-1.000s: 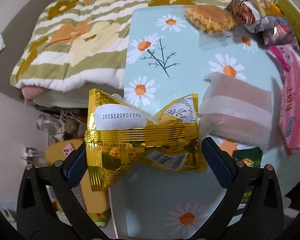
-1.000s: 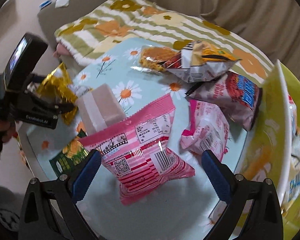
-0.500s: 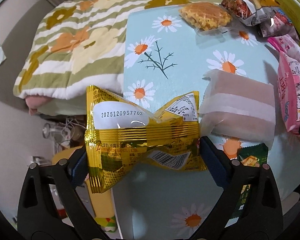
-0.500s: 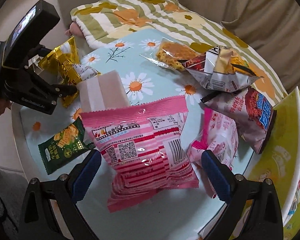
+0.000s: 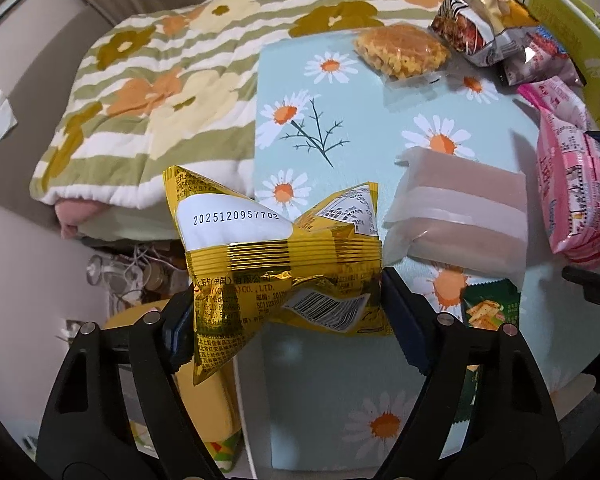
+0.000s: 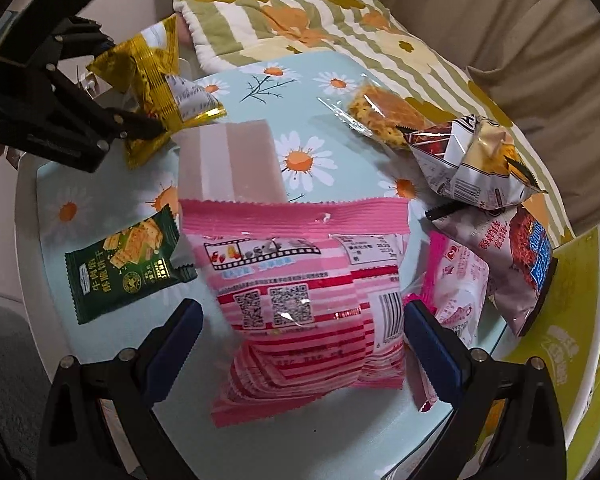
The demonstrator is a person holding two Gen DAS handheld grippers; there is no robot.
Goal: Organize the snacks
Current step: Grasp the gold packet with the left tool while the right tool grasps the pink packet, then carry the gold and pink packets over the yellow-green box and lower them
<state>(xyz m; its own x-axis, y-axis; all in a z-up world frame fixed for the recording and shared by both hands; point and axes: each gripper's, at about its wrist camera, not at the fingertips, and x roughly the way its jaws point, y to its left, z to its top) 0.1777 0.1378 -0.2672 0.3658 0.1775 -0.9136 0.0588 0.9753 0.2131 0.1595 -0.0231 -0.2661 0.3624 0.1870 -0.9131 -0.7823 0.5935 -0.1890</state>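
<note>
My left gripper (image 5: 286,312) is shut on a gold snack packet (image 5: 276,264) and holds it over the near left corner of the daisy-print table (image 5: 340,120); both show in the right wrist view, the packet (image 6: 148,84) at upper left. My right gripper (image 6: 300,328) is shut on a pink striped snack bag (image 6: 300,300), lifted above the table (image 6: 100,192). The pink bag also shows at the right edge of the left wrist view (image 5: 576,196).
On the table lie a translucent wrapped block (image 6: 228,164), a dark green cracker packet (image 6: 128,264), a clear bag of orange snack (image 6: 380,112), a silver chip bag (image 6: 472,160), a purple bag (image 6: 516,264) and a small pink packet (image 6: 456,284). A yellow-green box (image 6: 572,332) stands at right. A floral quilt (image 5: 160,92) lies behind.
My right gripper has lifted the pink bag and swung left and up over the table. My left gripper still holds the gold packet, shifted slightly.
</note>
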